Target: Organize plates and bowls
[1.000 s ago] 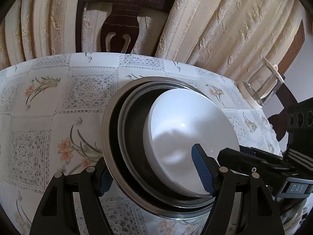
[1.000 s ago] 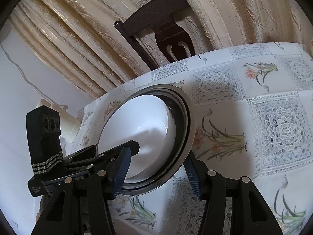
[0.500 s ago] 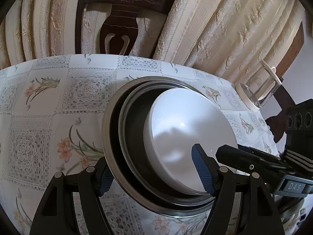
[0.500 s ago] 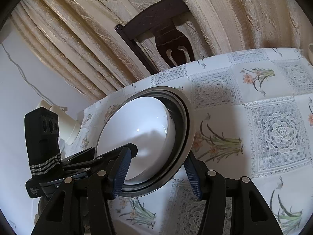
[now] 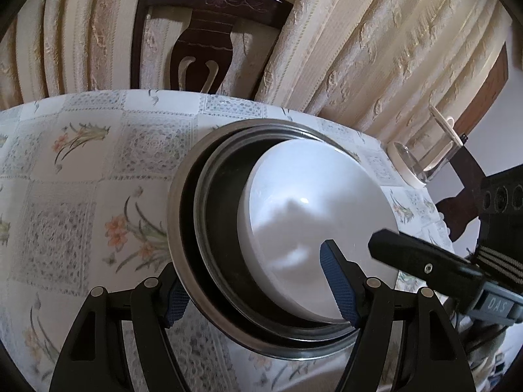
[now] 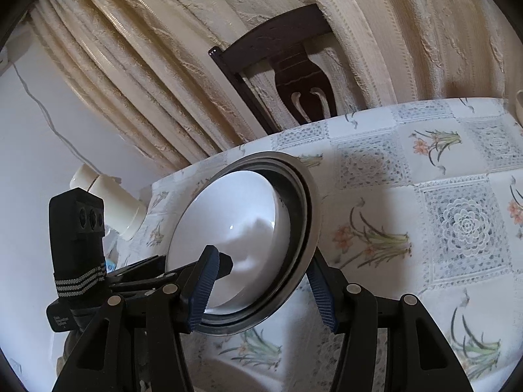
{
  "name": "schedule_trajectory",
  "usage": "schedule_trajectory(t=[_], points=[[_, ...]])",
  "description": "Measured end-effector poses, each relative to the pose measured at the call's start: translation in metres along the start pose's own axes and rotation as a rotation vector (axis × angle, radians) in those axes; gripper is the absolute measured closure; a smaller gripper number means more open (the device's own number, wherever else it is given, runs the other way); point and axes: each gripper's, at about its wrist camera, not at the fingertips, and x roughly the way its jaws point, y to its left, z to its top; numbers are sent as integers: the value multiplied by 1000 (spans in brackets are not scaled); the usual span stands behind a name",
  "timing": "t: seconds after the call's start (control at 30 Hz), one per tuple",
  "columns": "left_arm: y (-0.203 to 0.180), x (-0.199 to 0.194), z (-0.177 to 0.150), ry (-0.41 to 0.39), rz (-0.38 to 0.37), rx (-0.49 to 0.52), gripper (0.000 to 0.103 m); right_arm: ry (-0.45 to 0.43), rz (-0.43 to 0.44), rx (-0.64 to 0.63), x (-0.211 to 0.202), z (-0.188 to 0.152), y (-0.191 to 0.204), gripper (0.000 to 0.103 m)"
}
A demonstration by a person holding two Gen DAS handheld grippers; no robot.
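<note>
Stack: we find a white bowl (image 5: 313, 215) nested inside a dark bowl (image 5: 222, 228), which sits in turn inside a steel bowl (image 5: 178, 215). In the right wrist view we see the same white bowl (image 6: 228, 225) within the steel bowl (image 6: 312, 209).
Location: we place the stack on the table (image 5: 65, 202), on a tablecloth printed with lace squares and flowers, toward the far edge and near a dark wooden chair (image 5: 202, 36) set against cream curtains (image 5: 376, 49).
Left gripper (image 5: 258, 282): we record its jaws spread wide and straddling the near rim of the stack, one blue pad outside the steel bowl, the other over the white bowl. We cannot tell from this view whether the pads touch the rims.
Right gripper (image 6: 261, 289): we record it likewise parted, one pad over the white bowl and one outside the steel rim, clamping nothing that we can see.
Relation of grippers: each shows in the other's camera, and they come at the stack from opposite sides.
Other items: a clear glass jug (image 5: 425, 153) stands well apart, at the table's far right edge in the left wrist view.
</note>
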Motion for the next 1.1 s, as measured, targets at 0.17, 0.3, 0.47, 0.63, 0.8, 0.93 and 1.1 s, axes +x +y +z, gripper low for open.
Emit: schedule_trajectory(t=[0.17, 0.3, 0.47, 0.63, 0.8, 0.93, 1.1], points=[[-4, -18, -8, -11, 19, -5, 30, 8, 8, 6, -8, -9, 6, 45], [-12, -33, -15, -15, 25, 6, 30, 2, 23, 32, -21, -18, 7, 45], [-23, -50, -25, -18, 17, 20, 30, -13, 13, 29, -38, -30, 14, 45], [-32, -64, -40, -21, 16, 20, 30, -9, 12, 21, -54, -48, 22, 45], [-39, -78, -60, -16, 12, 20, 30, -6, 16, 24, -72, -66, 29, 45], [-46, -92, -78, -13, -1, 15, 30, -5, 21, 24, -85, -82, 35, 45], [-55, -108, -98, -17, 0, 22, 30, 5, 17, 13, -101, -104, 42, 45]])
